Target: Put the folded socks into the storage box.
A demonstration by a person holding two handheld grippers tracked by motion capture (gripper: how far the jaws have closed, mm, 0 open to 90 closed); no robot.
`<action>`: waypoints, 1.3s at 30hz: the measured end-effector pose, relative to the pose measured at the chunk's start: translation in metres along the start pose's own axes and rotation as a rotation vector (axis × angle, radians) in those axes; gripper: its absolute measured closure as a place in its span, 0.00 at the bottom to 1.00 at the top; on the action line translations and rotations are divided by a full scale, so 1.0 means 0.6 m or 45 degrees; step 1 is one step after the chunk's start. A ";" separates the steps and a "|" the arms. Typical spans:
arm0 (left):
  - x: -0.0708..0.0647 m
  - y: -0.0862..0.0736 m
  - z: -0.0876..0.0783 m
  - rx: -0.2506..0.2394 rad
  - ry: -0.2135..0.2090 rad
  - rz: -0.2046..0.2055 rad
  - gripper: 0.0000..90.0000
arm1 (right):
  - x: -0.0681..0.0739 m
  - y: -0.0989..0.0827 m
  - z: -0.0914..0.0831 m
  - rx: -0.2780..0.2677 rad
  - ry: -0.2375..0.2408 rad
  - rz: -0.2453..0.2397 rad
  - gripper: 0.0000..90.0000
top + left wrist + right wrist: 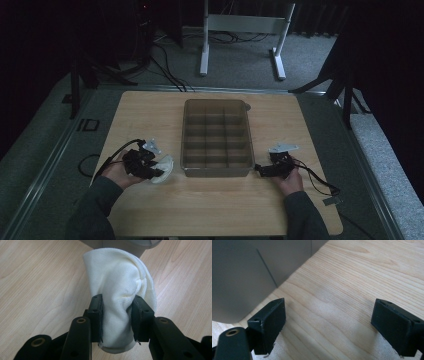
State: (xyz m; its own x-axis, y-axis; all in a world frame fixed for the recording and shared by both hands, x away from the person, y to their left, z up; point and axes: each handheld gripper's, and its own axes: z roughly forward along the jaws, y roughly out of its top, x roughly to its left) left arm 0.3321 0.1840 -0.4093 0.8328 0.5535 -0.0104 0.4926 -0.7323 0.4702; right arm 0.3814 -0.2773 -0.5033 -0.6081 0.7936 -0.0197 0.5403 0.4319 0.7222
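Left gripper view: left tongs clenched on bunched white knit cloth; right tongs released.

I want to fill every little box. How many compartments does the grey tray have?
12, in three columns and four rows inside the grey divided tray at the table's middle, counted from the dim high view. The rolled white sock sits outside, pinched in the left gripper.
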 end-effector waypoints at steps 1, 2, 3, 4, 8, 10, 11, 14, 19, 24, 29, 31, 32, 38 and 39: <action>0.000 0.000 0.000 0.000 0.000 0.000 0.73 | 0.000 0.000 0.000 0.000 0.000 0.000 0.13; 0.000 0.000 0.000 0.000 0.000 0.000 0.73 | 0.000 0.000 0.000 0.000 0.000 0.000 0.13; 0.000 0.002 -0.002 -0.001 0.003 0.001 0.73 | 0.000 0.000 0.000 0.000 0.000 0.000 0.13; 0.000 0.003 -0.003 -0.001 0.003 0.004 0.73 | 0.000 0.000 0.000 0.000 0.000 0.000 0.13; 0.002 0.006 -0.005 -0.013 0.000 0.003 0.73 | 0.000 0.000 0.000 0.000 0.000 0.000 0.13; 0.003 0.007 -0.006 -0.015 0.003 0.007 0.73 | 0.000 0.000 0.000 0.000 0.000 0.000 0.13; 0.003 0.008 -0.007 -0.016 0.003 0.008 0.73 | 0.000 0.000 0.000 0.000 0.000 0.000 0.13; 0.004 0.010 -0.011 -0.022 0.006 0.011 0.73 | 0.000 0.000 0.000 0.000 0.000 0.001 0.13; 0.005 0.013 -0.018 -0.028 0.008 0.014 0.73 | 0.000 0.000 0.000 0.000 0.000 0.000 0.13; 0.007 0.017 -0.021 -0.031 0.003 0.021 0.73 | 0.000 0.000 0.000 -0.001 0.000 0.001 0.13; 0.006 0.022 -0.023 -0.035 0.007 0.031 0.73 | 0.000 0.000 0.000 -0.001 0.000 0.000 0.13; 0.006 0.023 -0.024 -0.035 0.007 0.033 0.73 | 0.000 0.000 0.000 0.000 0.000 0.000 0.13; 0.006 0.023 -0.024 -0.035 0.007 0.033 0.73 | 0.000 0.000 0.000 0.000 0.000 0.000 0.13; 0.005 0.032 -0.029 -0.044 0.011 0.048 0.73 | 0.000 0.000 0.000 0.000 0.000 0.000 0.13; 0.005 0.033 -0.029 -0.043 0.011 0.049 0.73 | 0.000 0.000 0.000 -0.001 0.000 0.001 0.13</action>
State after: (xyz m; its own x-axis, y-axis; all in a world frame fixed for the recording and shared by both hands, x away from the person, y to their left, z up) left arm 0.3398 0.1780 -0.3846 0.8488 0.5285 0.0158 0.4512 -0.7395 0.4995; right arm 0.3814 -0.2773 -0.5033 -0.6078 0.7939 -0.0195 0.5403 0.4314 0.7225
